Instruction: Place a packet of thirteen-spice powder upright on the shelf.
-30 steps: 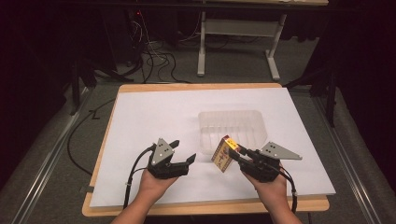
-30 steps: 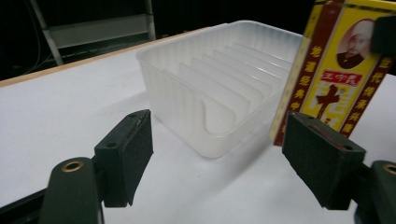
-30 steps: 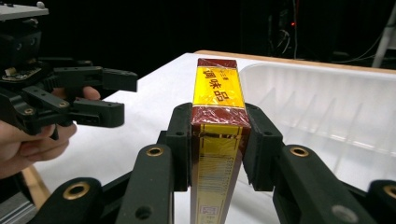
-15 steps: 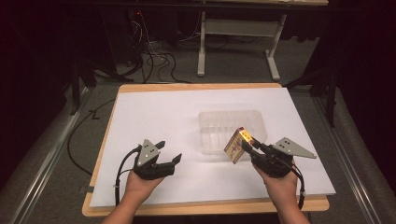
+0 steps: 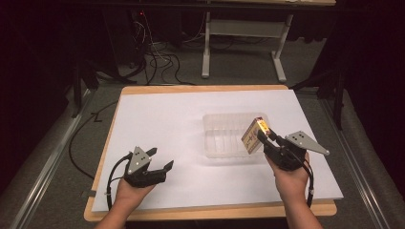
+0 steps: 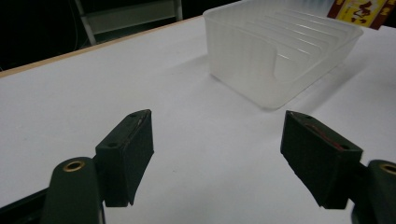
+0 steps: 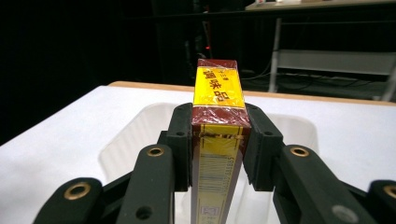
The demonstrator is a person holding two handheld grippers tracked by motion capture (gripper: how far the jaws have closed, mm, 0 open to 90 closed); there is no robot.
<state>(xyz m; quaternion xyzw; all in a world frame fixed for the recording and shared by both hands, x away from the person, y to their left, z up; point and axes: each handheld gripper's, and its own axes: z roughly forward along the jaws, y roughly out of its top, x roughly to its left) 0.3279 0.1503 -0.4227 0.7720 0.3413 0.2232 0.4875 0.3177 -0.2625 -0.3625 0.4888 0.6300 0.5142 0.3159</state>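
While my right gripper has its fingers clenched on the box, I hold that box tilted over the tray's near-right corner. I judge this the carry step; next I must line it up with a slot. My left gripper, fingers released, hovers over the desk left of the tray.
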